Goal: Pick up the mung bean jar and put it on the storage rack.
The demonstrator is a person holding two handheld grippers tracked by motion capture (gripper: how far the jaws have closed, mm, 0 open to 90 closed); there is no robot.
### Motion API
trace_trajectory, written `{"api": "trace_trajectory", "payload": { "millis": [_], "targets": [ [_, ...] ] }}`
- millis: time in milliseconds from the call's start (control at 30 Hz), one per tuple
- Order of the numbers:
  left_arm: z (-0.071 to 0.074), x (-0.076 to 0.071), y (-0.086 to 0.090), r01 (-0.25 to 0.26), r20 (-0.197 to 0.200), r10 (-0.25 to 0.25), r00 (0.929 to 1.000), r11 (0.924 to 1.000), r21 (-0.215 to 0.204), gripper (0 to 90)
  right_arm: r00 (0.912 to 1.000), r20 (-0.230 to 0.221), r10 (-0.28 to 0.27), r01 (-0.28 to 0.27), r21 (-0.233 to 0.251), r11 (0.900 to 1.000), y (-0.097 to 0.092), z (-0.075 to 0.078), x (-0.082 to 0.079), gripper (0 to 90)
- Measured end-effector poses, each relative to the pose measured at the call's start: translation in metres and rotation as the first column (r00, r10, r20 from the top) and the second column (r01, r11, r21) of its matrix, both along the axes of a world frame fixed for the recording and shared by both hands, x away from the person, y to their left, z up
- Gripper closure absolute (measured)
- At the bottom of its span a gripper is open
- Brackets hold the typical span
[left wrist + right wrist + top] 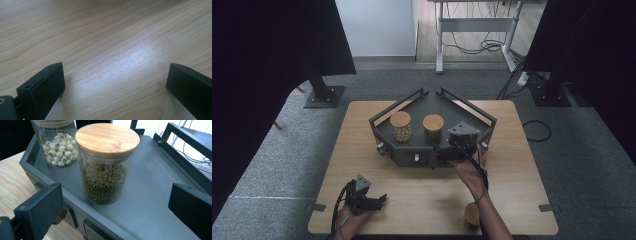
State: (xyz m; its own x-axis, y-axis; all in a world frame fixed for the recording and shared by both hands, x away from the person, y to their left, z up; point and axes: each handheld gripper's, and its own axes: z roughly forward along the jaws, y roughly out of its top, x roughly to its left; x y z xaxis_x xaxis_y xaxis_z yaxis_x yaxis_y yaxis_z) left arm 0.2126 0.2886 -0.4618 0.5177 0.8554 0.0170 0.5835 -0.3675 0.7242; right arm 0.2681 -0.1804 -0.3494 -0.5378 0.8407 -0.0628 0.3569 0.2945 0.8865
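Note:
A dark grey angular tray [412, 150] stands at the middle of the wooden table [522, 165]. Two glass jars with wooden lids stand in it: one of pale round seeds [401, 125] on the left and one of green beans [433, 127] to its right. My right gripper [446, 146] is at the tray's front edge, open, with the bean jar [105, 170] just ahead of its jaws and not touched. The seed jar [58, 150] stands behind it, to the left. My left gripper [379, 200] rests low near the table's front left, open [115, 72] over bare wood.
A third wooden-lidded jar [472, 215] stands near the table's front edge beside my right forearm. The tray's raised rails [185, 147] run along its sides. Black stands and cables lie on the floor beyond the table.

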Motion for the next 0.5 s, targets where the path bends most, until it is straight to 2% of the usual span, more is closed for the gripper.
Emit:
{"api": "trace_trajectory", "payload": {
  "millis": [300, 500],
  "targets": [
    [0.0, 0.0, -0.001, -0.003, 0.0, 0.003, 1.0, 1.0, 0.001, 1.7, 0.9995, 0.012, -0.031, 0.031, 0.004, 0.9995, -0.011, -0.005, -0.011, 0.0],
    [0.0, 0.0, -0.001, -0.004, 0.0, 0.004, 1.0, 1.0, 0.001, 1.7, 0.9992, 0.023, -0.033, 0.033, 0.003, 0.9995, -0.017, -0.006, -0.017, 0.0]
  ]
}}
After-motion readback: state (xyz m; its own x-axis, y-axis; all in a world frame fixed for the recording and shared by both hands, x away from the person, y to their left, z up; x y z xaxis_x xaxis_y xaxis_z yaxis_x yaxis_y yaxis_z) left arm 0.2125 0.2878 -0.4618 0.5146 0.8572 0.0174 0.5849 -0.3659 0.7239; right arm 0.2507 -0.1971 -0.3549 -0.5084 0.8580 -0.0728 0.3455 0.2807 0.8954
